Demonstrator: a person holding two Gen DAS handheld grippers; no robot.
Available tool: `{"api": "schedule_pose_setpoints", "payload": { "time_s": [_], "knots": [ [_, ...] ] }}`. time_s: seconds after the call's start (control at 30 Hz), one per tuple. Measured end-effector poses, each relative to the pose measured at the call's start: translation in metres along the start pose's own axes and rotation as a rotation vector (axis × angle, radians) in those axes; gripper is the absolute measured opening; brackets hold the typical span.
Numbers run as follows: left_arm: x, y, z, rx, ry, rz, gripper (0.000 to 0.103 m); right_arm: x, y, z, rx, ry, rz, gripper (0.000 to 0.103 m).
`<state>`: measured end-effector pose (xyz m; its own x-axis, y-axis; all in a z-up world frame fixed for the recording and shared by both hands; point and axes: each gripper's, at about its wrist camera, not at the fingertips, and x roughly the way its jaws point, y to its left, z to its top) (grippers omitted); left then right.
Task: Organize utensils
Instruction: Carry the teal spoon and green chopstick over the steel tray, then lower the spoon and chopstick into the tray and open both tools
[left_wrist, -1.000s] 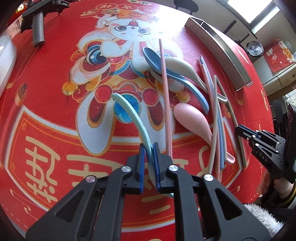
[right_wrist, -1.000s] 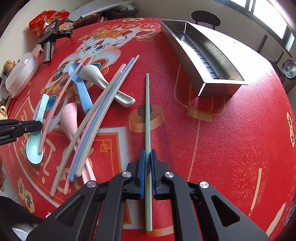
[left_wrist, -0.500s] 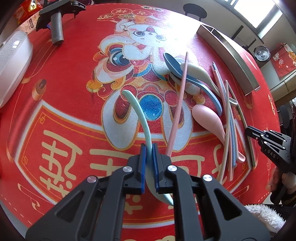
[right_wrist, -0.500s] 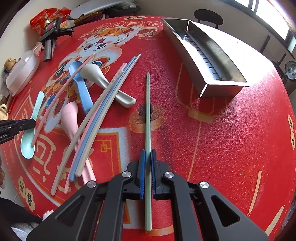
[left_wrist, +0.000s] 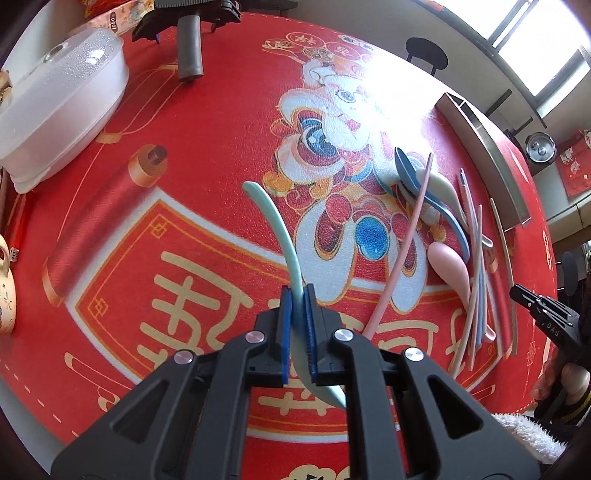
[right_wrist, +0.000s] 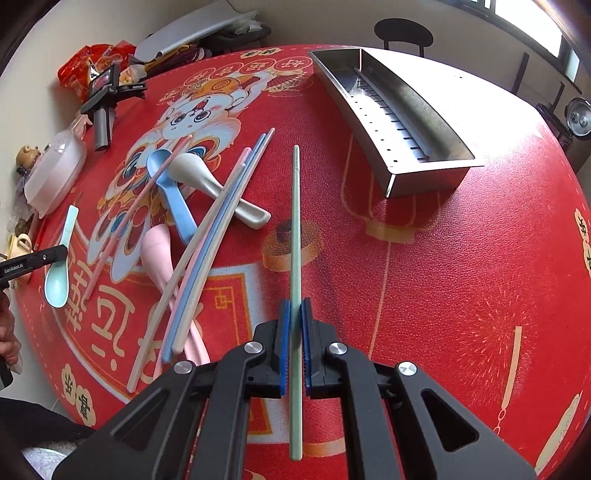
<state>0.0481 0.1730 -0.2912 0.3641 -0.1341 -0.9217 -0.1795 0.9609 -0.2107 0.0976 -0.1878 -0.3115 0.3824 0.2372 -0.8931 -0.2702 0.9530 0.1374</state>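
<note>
At lower centre of the left wrist view, the left gripper (left_wrist: 296, 295) is pinching a mint spoon (left_wrist: 275, 229), handle reaching toward mid-frame over the red mat (left_wrist: 184, 229). Low in the right wrist view, the right gripper (right_wrist: 294, 310) is clamping a green chopstick (right_wrist: 295, 221) pointing up-frame. Left of it, spoons and chopsticks are lying in a pile (right_wrist: 199, 221); a steel tray (right_wrist: 424, 173) is sitting upper right.

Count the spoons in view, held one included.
4. Mint spoon clamped in the left tool; blue spoon, cream spoon and pink spoon lie on the mat in the pile, partly under chopsticks. None seems hidden.
</note>
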Motion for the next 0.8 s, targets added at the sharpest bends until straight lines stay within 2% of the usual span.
{"api": "schedule_pose_setpoints", "payload": {
  "time_s": [0.17,0.3,0.5,0.67,0.8],
  "knots": [
    [-0.020,-0.010,0.016,0.012,-0.058,-0.042,0.011,-0.014,-0.006,0.008,0.016,-0.033,0.024,0.006],
    [-0.028,-0.035,0.032,0.022,-0.073,-0.119,0.011,-0.026,-0.011,0.017,0.027,-0.061,0.030,0.006],
    [-0.025,-0.096,0.061,0.112,-0.063,-0.225,0.011,-0.041,-0.022,0.040,-0.030,-0.093,0.003,0.006],
    [-0.005,-0.157,0.098,0.140,-0.036,-0.316,0.011,-0.050,-0.045,0.074,-0.122,-0.105,-0.042,0.006],
    [0.019,-0.203,0.135,0.124,-0.015,-0.354,0.011,-0.040,-0.069,0.107,-0.162,-0.085,-0.059,0.006]
  ]
}}
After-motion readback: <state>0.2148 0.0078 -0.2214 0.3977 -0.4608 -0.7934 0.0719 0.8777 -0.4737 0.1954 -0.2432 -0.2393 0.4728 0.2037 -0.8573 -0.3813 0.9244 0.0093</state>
